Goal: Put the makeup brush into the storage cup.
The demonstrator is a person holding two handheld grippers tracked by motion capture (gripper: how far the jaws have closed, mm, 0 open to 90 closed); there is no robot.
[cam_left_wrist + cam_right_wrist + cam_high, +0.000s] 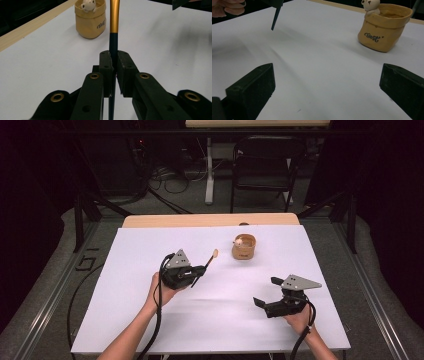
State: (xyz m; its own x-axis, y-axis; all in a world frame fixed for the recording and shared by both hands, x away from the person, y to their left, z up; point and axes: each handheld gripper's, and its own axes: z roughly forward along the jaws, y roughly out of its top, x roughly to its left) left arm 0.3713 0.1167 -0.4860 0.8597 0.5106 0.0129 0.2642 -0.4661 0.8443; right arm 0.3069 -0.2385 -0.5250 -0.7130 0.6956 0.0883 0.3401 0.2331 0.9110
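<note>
A brush [210, 261] with a dark teal handle, a gold ferrule [114, 15] and a pale tip is held above the white sheet, my left gripper [200, 270] shut on its handle [113, 47]. The tip points toward a tan sack-shaped pot [244, 247] with a small white bear [88, 4] on its rim. The handle's tail end [275, 17] hangs off the sheet at the upper left of the right gripper view. My right gripper [265, 291] is open at the sheet's right front, holding nothing, and faces the pot [382, 32].
A white sheet [150, 320] covers the table, leaving a wooden strip [210, 220] bare at the far edge. A dark chair [262, 165] and a table leg [209, 170] stand on the floor beyond. Metal rails run along both sides.
</note>
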